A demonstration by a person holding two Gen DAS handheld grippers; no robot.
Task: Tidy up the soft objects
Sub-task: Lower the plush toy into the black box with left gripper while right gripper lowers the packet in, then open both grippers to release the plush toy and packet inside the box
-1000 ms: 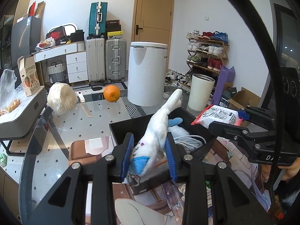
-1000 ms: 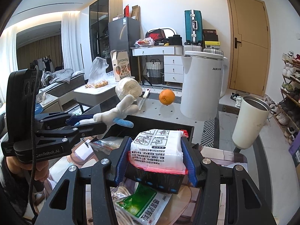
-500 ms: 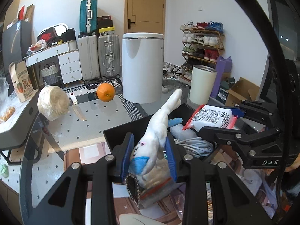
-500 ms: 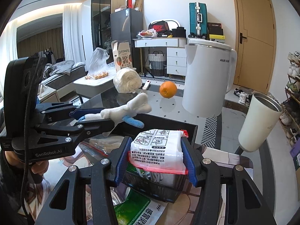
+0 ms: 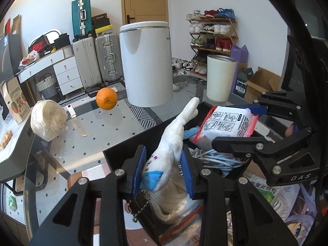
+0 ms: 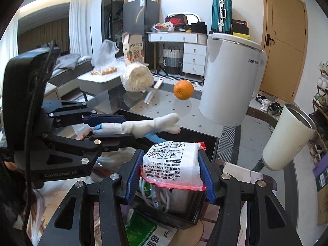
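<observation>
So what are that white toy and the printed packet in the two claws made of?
The white toy looks like plush fabric: fuzzy, matte nap, with blue stitched parts, pinched in the left gripper. The printed packet in the right gripper looks like thin glossy plastic film with a red crimped edge; its filling, perhaps tissues, is unclear.

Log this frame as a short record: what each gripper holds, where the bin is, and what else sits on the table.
left gripper: shut on plush toy
right gripper: shut on white packet
black bin: below both held items, holds white cables
tabletop: orange, yarn bundle, white appliance, cup
</observation>
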